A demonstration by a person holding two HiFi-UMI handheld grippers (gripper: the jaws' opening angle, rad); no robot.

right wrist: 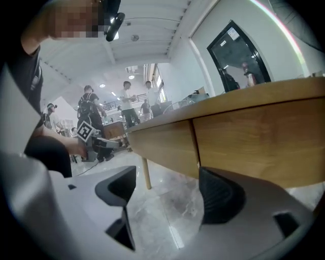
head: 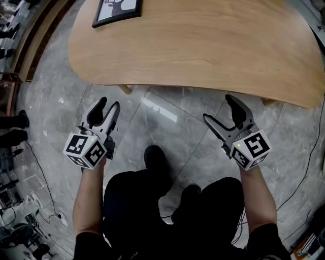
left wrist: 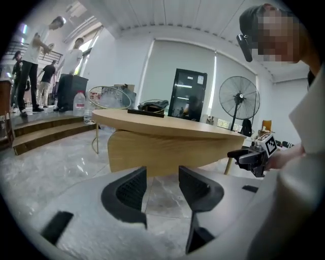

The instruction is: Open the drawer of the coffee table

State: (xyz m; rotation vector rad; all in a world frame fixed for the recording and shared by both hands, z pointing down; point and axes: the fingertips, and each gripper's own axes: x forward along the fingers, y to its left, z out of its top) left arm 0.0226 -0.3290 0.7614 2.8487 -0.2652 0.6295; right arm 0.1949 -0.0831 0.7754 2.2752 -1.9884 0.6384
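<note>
Head view looks steeply down on the coffee table (head: 203, 45), a rounded, pale-wood top that fills the far side of the scene. A black-framed picture (head: 118, 11) lies on its far left edge. Its black-and-white print is too small to read. The floor (head: 152, 109) is glossy grey marble tile, and a thin black cable (head: 43, 177) runs across it at the left. One wooden table leg (head: 124, 89) shows under the near left rim.

The left gripper (head: 109, 103) hangs near the person's left knee, short of the table's edge. Its jaws stand partly apart with only floor between them. The right gripper (head: 217, 106) hangs at the near right with its jaws spread wider, and it too holds nothing. Neither touches the table.

In the right gripper view, a wooden panel runs under the top, and a vertical seam (right wrist: 196, 144) divides it. The part right of the seam sits flush, with no gap. Whether it is the drawer front cannot be told.

The left gripper view shows a bright white room behind the table. There is a black door (left wrist: 187, 94), a standing fan (left wrist: 239, 99), low wooden steps (left wrist: 45, 129) at the far left, a water bottle (left wrist: 79, 103) and several people (left wrist: 30, 61) standing beyond. The only markings are the black-and-white squares on each gripper's cube. No words can be read.
</note>
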